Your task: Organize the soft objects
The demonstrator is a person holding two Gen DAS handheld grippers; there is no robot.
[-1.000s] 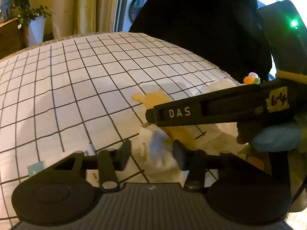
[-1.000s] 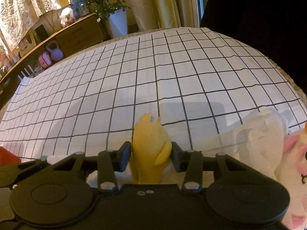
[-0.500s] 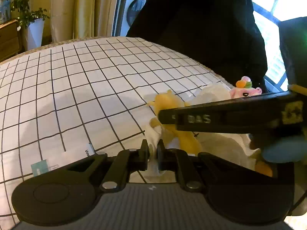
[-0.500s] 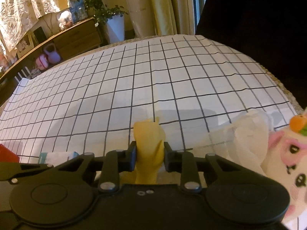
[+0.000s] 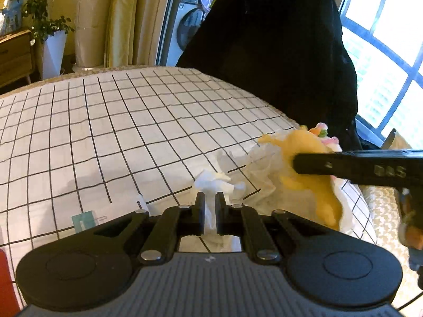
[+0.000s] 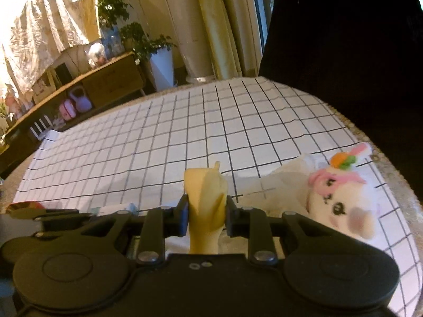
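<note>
Left tool [image 5: 210,212] is clenched on a white cloth [image 5: 215,181]: its two fingers [image 5: 199,211] stand nearly together with only a thin strip of the fabric pinched between them, and the rest of the cloth bunches up just ahead of the tips, lifted a little off the checked sheet [image 5: 105,137]. Right tool [image 6: 206,215] is clenched on a yellow cloth [image 6: 205,192], which stands up as a folded column between its fingers [image 6: 182,215] and runs back under the tool body.

From the left wrist view, the right tool's side shows as a long black bar [image 5: 357,166] crossing from the right edge, with the yellow cloth hanging around its tip above a rumpled heap of more white fabric [image 5: 267,163]. That heap lies near the right edge of the sheet, just beside the white cloth in the left tool. Whether the two white pieces are joined cannot be told.

A plush toy [image 6: 343,198], white with pink hair and an orange and green ornament on its head, lies on the sheet just right of the right tool, touching the white heap. A small teal tag [image 5: 84,220] and a paper label lie flat on the sheet near the left tool. Someone in dark clothing [image 5: 277,52] stands at the far side of the sheet.
</note>
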